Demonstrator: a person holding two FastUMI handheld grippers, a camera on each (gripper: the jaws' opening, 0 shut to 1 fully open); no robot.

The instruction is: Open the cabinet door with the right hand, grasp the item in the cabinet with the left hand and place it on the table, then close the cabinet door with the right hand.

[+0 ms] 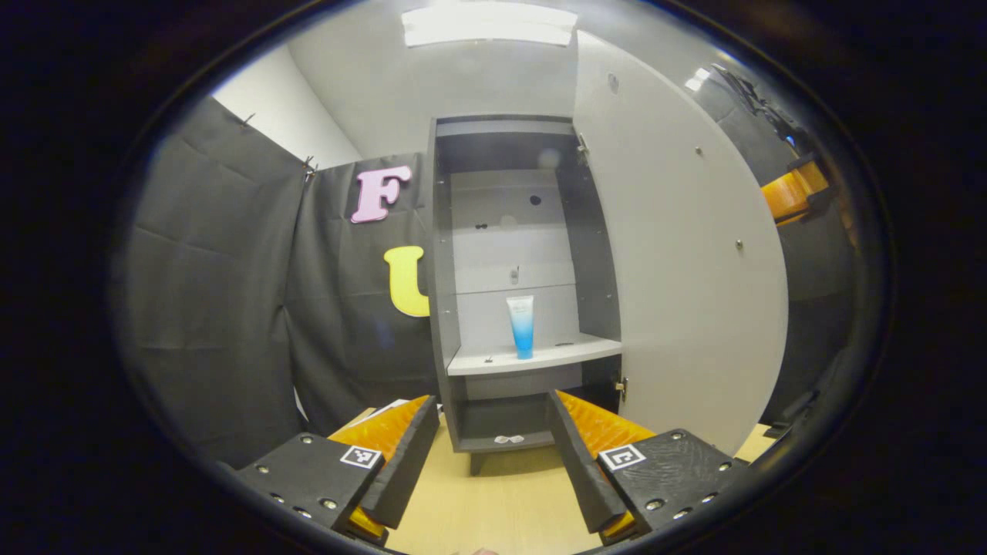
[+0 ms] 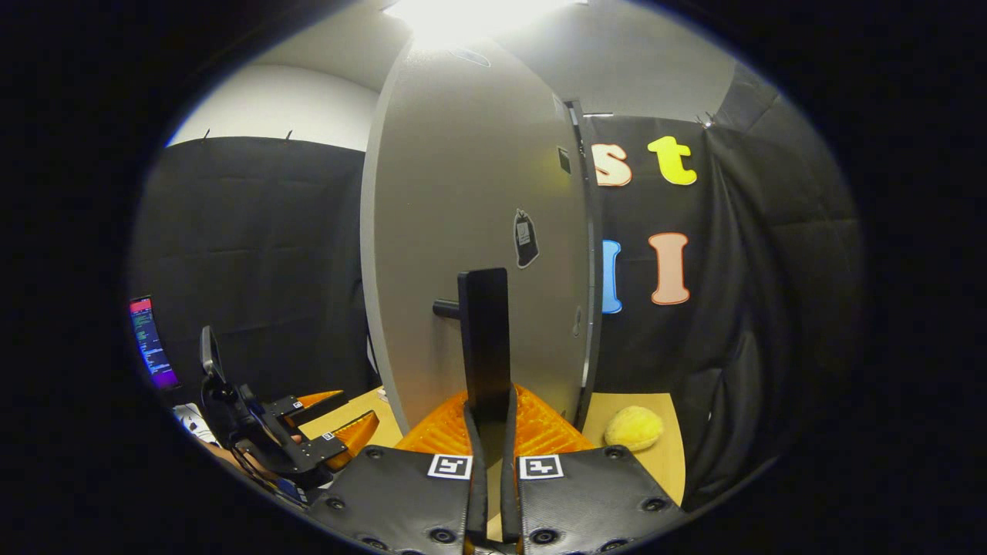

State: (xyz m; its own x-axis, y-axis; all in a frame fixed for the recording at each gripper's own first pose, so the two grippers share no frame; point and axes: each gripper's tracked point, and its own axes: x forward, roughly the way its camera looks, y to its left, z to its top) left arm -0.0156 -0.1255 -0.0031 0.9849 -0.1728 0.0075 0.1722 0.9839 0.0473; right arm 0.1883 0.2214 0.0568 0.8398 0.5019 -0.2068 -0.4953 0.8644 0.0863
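Inside cabinet (image 1: 455,254) tube (image 1: 521,326), outside gripped handle (image 2: 483,339)

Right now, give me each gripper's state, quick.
Left gripper: open, holding nothing, facing the tube on the cabinet shelf.
Right gripper: shut on the door handle of the open cabinet door.

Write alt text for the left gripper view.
A blue and white tube stands upright on a shelf inside a grey cabinet whose door is swung open to the right. The left gripper, fingers spread apart, is aimed at the cabinet from above a wooden table.
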